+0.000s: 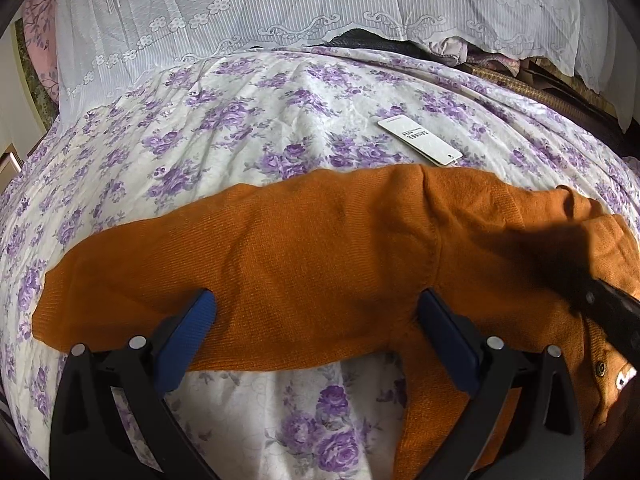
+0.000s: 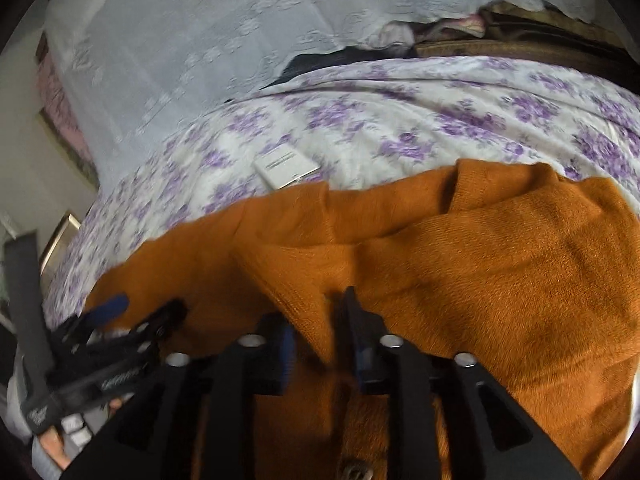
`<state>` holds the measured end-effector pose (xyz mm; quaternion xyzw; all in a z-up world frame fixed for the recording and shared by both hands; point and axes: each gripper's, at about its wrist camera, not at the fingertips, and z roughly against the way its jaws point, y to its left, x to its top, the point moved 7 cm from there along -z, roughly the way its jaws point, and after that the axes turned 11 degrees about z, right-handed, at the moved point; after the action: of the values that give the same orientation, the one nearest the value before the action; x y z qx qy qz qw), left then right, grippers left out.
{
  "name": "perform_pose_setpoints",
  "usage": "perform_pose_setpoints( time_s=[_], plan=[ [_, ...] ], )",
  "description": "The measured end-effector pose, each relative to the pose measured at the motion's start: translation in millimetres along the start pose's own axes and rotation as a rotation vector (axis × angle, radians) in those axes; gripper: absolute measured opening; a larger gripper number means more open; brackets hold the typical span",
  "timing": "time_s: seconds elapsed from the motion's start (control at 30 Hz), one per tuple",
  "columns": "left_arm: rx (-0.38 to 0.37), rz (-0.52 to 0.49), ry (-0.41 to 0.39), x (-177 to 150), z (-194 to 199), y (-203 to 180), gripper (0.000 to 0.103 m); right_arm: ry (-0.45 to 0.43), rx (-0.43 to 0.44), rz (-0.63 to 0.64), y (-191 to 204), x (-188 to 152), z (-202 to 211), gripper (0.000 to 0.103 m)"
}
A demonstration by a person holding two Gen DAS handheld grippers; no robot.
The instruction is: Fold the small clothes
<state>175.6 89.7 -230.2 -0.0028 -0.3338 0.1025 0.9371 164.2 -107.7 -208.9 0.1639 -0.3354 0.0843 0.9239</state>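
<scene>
I am working on an orange knitted sweater [image 1: 320, 256] that is lying across the flowered bedsheet [image 1: 240, 128], with its paper tag [image 1: 420, 140] resting on the sheet just beyond the far edge. My left gripper [image 1: 316, 308] is standing wide apart over the sleeve, both blue pads [image 1: 200, 316] touching the knit but pinching nothing. My right gripper [image 2: 320, 320] is nearly closed, and a ridge of orange fabric is rising between its jaws, so I am judging that it is grasping the sweater near the buttoned front; the right wrist view is blurred, so I am not fully sure.

I think the step in hand is folding the sleeve over the body. To do it well, I am planning to close the left jaws on the sleeve edge only, not on the sheet under it, and to lift low. The right side should be holding the body flat, so the fold line is staying straight and the tag is not dragging.
</scene>
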Motion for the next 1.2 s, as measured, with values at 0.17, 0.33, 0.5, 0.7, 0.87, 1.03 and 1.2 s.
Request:
perform_pose_setpoints(
  time_s=[0.17,0.33,0.5,0.7,0.87,1.03,1.2],
  plan=[
    [0.001,0.001,0.000,-0.2,0.1,-0.4,0.098,-0.089,0.052,0.088,16.9,8.7,40.7,0.050],
    [0.006,0.000,0.001,-0.7,0.0,-0.3,0.098,-0.023,-0.066,-0.001,-13.9,0.1,22.0,0.030],
    [0.007,0.000,0.002,-1.0,0.1,-0.7,0.098,0.027,-0.104,0.080,-5.7,-10.0,16.7,0.031],
    [0.008,-0.002,0.004,-1.8,-0.5,-0.8,0.098,-0.116,-0.212,-0.066,-77.1,22.0,58.9,0.031],
    [0.006,-0.004,0.005,-2.8,-0.2,-1.5,0.099,0.022,-0.183,-0.192,-142.9,-4.1,29.8,0.030],
    [0.001,-0.007,0.007,-1.9,-1.4,-1.1,0.099,-0.055,-0.182,-0.055,-95.1,-11.7,60.1,0.050],
    [-0.019,0.013,0.018,-3.9,4.0,3.7,0.098,0.042,-0.285,0.123,-65.6,-28.9,37.1,0.060]
  ],
)
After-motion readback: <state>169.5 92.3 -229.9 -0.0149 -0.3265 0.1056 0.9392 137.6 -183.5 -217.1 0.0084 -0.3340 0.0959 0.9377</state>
